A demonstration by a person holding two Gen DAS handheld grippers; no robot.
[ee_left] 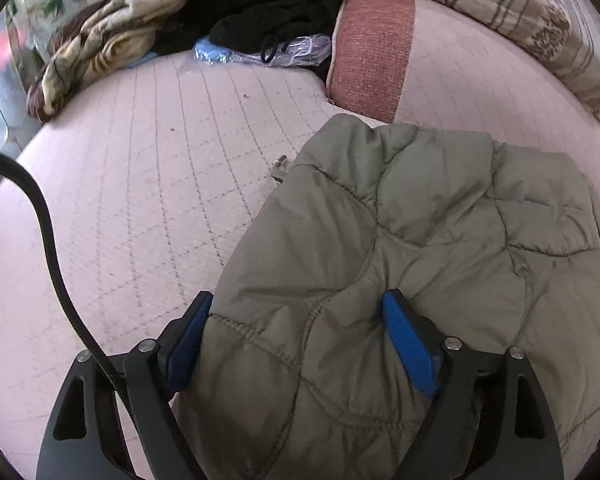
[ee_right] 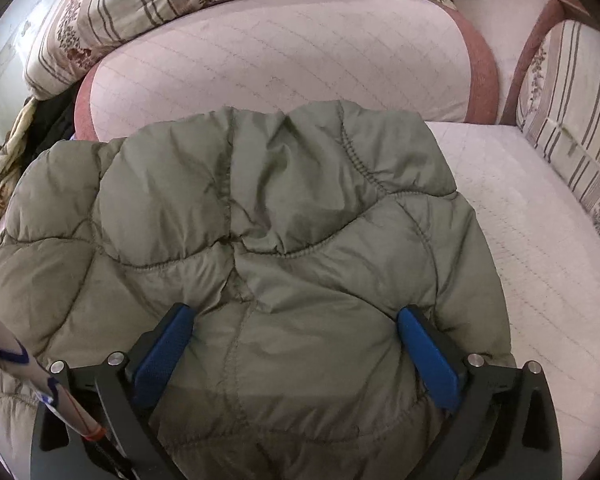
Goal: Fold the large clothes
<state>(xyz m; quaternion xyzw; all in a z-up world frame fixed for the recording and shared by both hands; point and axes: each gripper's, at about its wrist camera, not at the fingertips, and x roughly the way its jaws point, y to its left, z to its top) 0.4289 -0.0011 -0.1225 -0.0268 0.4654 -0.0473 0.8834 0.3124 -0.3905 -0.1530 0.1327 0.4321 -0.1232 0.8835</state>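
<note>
An olive quilted puffer jacket [ee_left: 440, 208] lies bunched in a folded heap on the pink quilted sofa seat [ee_left: 140, 200]. My left gripper [ee_left: 300, 296] straddles its near left edge, jaws wide, with padded fabric bulging between the blue pads [ee_left: 408, 340]. In the right wrist view the same jacket [ee_right: 260, 200] fills the middle. My right gripper [ee_right: 296, 309] stands over its near hem with jaws spread as wide as they go. The fabric sits loosely between its pads [ee_right: 428, 356], and the near hem is hidden under both grippers.
A salmon-edged back cushion [ee_left: 372, 52] rises behind the jacket. Black clothes [ee_left: 280, 12], a patterned blanket [ee_left: 100, 52] and a plastic bag [ee_left: 260, 50] lie at the far left. Striped floral pillows [ee_right: 180, 0] line the back, and another [ee_right: 572, 128] the right. A black cable [ee_left: 48, 232] hangs at left.
</note>
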